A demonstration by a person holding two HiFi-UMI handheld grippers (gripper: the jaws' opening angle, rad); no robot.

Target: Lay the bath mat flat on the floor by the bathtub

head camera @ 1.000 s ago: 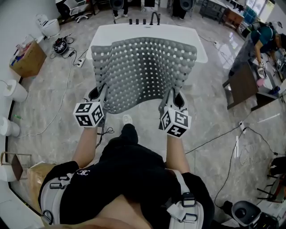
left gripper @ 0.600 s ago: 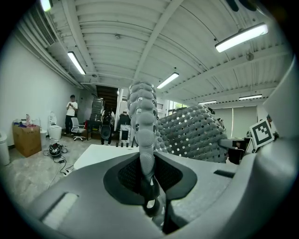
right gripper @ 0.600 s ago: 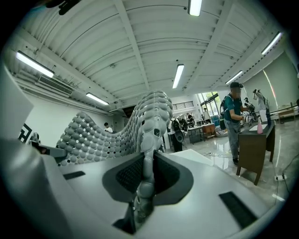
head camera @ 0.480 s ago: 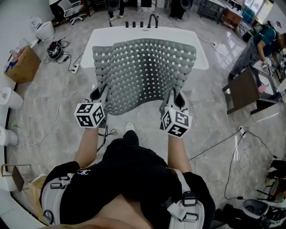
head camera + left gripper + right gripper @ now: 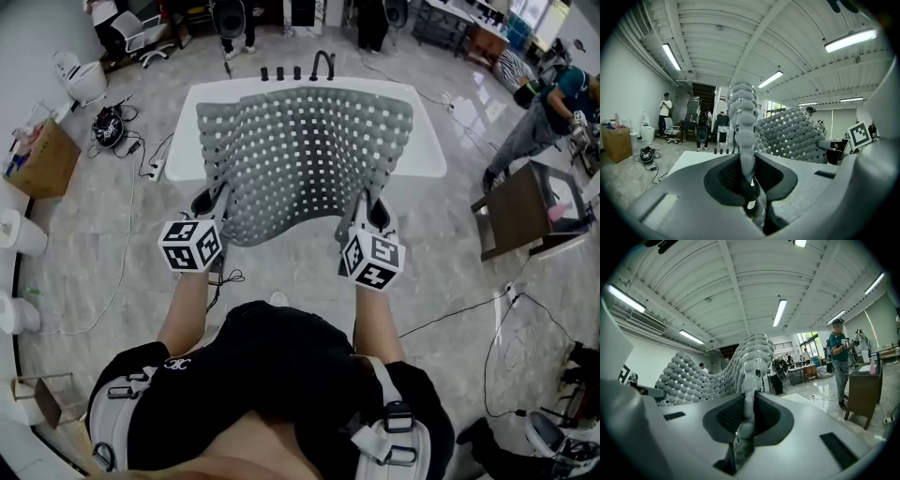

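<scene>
Here, a grey studded bath mat (image 5: 309, 150) hangs spread in the air over the white bathtub (image 5: 184, 141), not yet on the floor (image 5: 281, 267).
The left gripper (image 5: 207, 201) is nipped almost closed on the mat's near left corner, and the right gripper (image 5: 373, 212) pinches the near right corner the same way. The sheet sags between them. Each hold takes only a thin edge, so a jerk could pull one corner free and let the mat fold. Lowered from here, it might drape onto the tub rim or land on the black cable (image 5: 225, 278) underfoot.
</scene>
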